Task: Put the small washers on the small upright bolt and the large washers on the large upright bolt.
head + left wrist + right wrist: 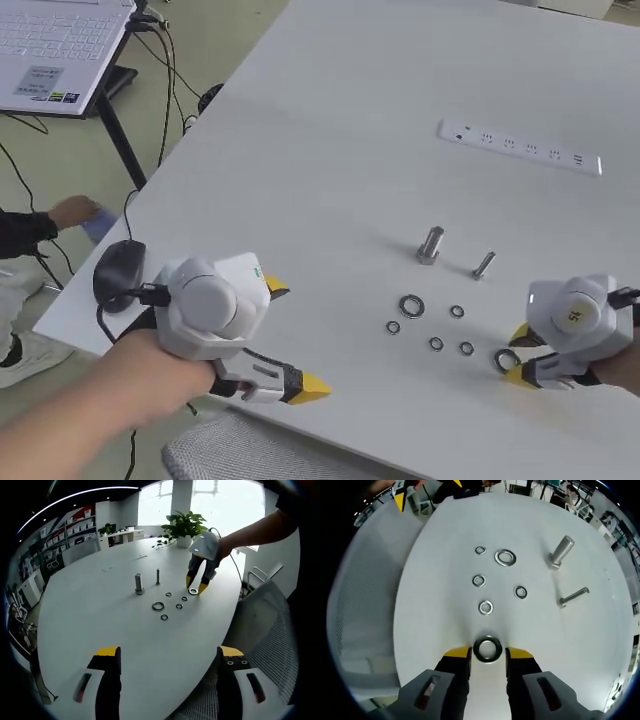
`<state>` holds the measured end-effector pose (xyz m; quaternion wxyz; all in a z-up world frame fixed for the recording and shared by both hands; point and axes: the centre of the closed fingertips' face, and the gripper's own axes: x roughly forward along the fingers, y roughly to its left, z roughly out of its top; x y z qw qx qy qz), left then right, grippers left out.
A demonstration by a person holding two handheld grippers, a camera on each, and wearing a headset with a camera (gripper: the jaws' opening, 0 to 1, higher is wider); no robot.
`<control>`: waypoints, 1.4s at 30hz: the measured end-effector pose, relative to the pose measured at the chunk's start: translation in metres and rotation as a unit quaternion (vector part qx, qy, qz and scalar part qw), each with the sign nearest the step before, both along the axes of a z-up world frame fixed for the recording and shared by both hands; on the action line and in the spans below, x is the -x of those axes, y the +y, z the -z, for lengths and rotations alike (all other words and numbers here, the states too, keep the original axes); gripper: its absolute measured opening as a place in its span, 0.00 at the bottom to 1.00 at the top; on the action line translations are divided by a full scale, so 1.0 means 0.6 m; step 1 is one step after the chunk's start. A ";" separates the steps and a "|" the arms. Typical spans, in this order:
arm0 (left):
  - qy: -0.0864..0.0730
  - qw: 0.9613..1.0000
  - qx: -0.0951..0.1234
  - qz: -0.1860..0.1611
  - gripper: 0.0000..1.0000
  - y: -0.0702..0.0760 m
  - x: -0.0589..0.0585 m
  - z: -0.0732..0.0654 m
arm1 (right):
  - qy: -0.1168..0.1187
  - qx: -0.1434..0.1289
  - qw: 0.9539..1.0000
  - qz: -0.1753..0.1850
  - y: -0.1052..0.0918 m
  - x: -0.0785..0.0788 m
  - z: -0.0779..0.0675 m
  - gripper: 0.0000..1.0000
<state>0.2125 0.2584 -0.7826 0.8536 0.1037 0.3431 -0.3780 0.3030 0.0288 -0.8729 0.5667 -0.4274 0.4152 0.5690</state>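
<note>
White worktop is stretching below me. My right tool is angling down, jaws narrowly parted around a flat large washer; my left tool is hovering wide open, empty.

A white table is spread across the frame. A white power strip is laid at the upper right. Right of centre, a thick bolt and a thin bolt are stood upright, near each other. Below them, four small washers are scattered flat. One large washer is placed among them and a second large washer at the lower right. A black mouse is set at the left edge.
</note>
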 end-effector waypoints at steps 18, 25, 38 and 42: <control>0.003 1.000 0.007 -0.002 0.73 -0.020 0.017 -0.006 | -0.005 0.087 0.995 -0.049 -0.003 -0.005 0.008 0.22; 0.005 1.000 0.004 -0.001 0.72 -0.025 0.025 -0.010 | -0.003 0.087 0.995 -0.047 -0.001 -0.007 0.009 0.22; -0.001 1.000 0.006 0.012 0.71 -0.018 0.019 -0.019 | 0.006 0.071 0.997 -0.010 0.000 -0.005 0.008 0.22; 0.004 1.000 0.006 0.019 0.71 -0.012 0.023 -0.014 | 0.012 0.063 0.998 0.009 0.003 -0.004 0.007 0.22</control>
